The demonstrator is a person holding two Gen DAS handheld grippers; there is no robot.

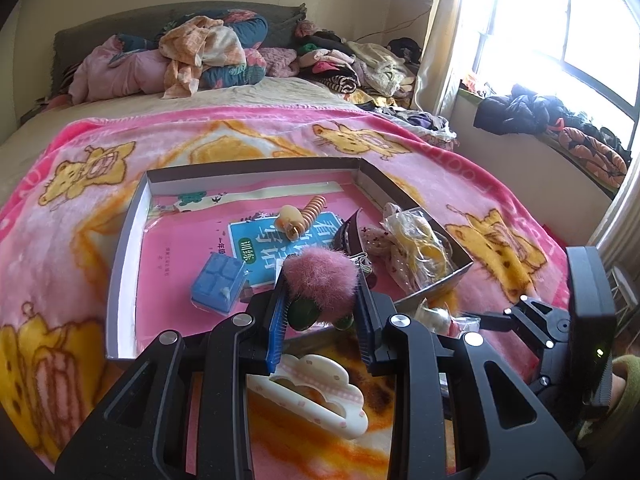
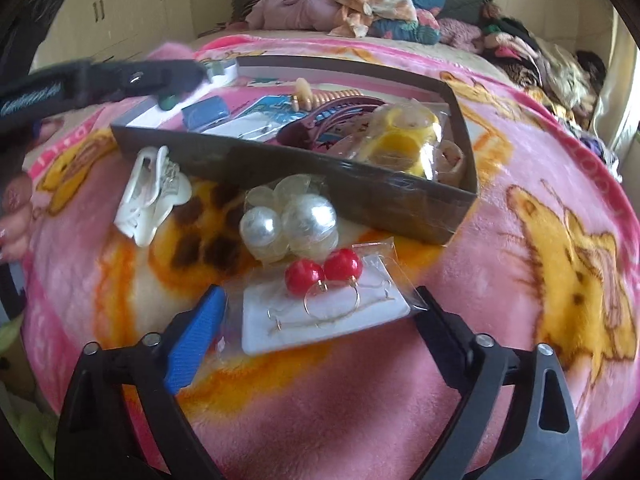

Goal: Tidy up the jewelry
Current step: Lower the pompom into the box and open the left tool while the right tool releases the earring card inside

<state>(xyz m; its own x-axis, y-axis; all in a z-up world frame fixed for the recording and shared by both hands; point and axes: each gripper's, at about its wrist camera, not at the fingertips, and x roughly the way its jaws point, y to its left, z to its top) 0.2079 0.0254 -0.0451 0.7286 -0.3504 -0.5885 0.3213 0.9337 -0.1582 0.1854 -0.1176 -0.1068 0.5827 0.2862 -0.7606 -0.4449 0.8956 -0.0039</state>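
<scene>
My left gripper (image 1: 322, 280) is shut on a pink fluffy pom-pom ornament (image 1: 322, 276) with green beads, held over the near edge of the shallow cardboard box (image 1: 128, 240). The box holds a blue case (image 1: 218, 282), a beige spiral hair tie (image 1: 306, 214), a dark headband (image 2: 320, 124) and a bag of yellow items (image 1: 420, 240). A cloud-shaped cream hair clip (image 1: 320, 392) lies below it. My right gripper (image 2: 320, 304) is open around a bag of red ball earrings (image 2: 324, 300) on the blanket. Big pearl earrings (image 2: 288, 220) lie just beyond.
A pink cartoon blanket (image 2: 520, 280) covers the bed. Piled clothes and pillows (image 1: 200, 56) sit at the headboard. A window sill with dark clothes (image 1: 540, 112) is on the right. The right gripper's body (image 1: 560, 320) shows at the left view's right edge.
</scene>
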